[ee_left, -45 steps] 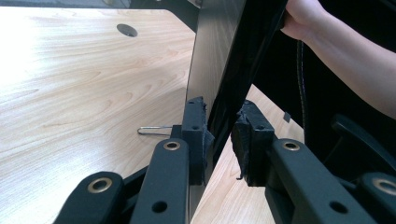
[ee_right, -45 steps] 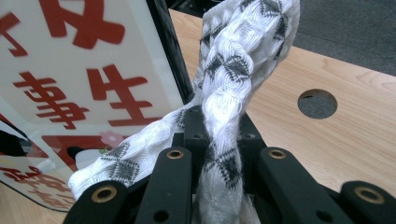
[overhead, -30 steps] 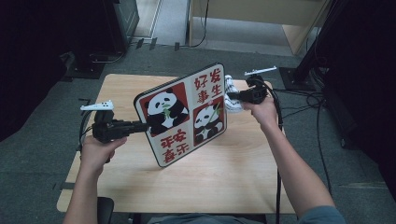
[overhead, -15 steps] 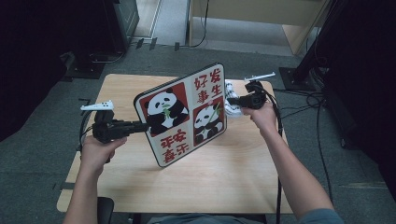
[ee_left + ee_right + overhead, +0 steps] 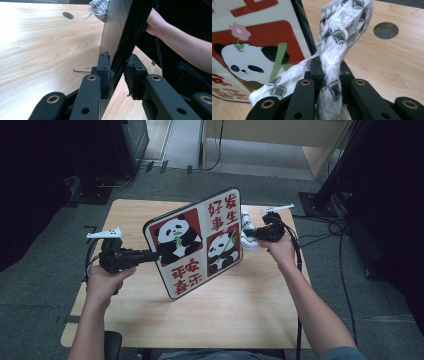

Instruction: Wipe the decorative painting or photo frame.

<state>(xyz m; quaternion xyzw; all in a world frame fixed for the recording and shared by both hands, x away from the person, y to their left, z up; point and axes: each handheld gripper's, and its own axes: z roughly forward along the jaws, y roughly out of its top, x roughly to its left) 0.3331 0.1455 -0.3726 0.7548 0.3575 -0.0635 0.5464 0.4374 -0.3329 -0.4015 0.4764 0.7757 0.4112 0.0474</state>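
A square board (image 5: 195, 242) printed with pandas and red characters stands tilted on one corner on the wooden table (image 5: 225, 320). My left gripper (image 5: 150, 255) is shut on its left edge; in the left gripper view both pads (image 5: 106, 72) press the dark board edge (image 5: 120, 50). My right gripper (image 5: 248, 234) sits at the board's right edge, shut on a white cloth with a grey diamond pattern (image 5: 334, 45). The cloth (image 5: 246, 242) bunches against that edge, beside the panda face (image 5: 249, 60).
A round hole (image 5: 385, 30) pierces the tabletop near the far right corner. A thin metal wire piece (image 5: 82, 69) lies on the wood by the left jaws. Cables (image 5: 345, 270) trail on the floor at the right.
My right hand has sunk a little along the board's right edge with the cloth in it. The left hand and the board have kept still.
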